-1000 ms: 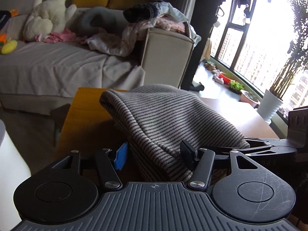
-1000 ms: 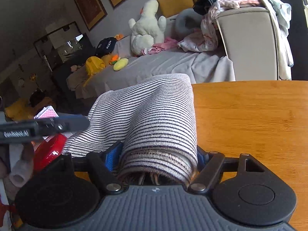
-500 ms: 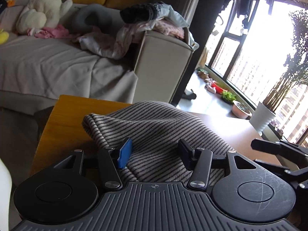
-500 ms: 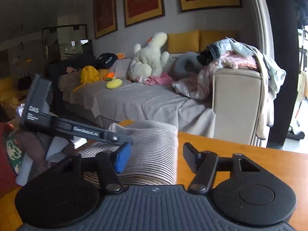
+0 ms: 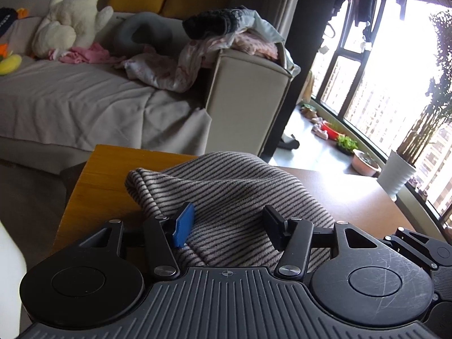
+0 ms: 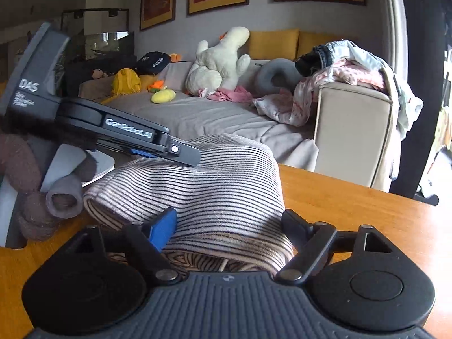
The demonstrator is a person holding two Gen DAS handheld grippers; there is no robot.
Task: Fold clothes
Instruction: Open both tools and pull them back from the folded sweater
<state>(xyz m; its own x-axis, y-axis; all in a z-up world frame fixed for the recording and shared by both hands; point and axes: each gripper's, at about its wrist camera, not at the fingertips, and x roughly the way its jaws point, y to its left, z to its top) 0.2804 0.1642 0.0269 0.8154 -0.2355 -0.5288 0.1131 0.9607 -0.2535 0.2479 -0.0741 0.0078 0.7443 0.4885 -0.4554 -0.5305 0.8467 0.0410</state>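
A grey striped garment lies folded in a thick bundle on the wooden table. In the left wrist view my left gripper is open and hovers just over the garment's near part, with nothing pinched. In the right wrist view the garment fills the middle. My right gripper is open, its fingers standing on either side of the garment's rolled near end. The left gripper reaches in from the left over the top of the bundle. Part of the right gripper shows low at the right.
A sofa with a plush toy and a heap of loose clothes on its armrest stands behind the table. Windows and a potted plant lie to the right. A gloved hand is at the left edge.
One second ago my right gripper was shut on the garment's end; it let go, rose, and has now dropped back low with its fingers astride that end. The left gripper stays open over the bundle.
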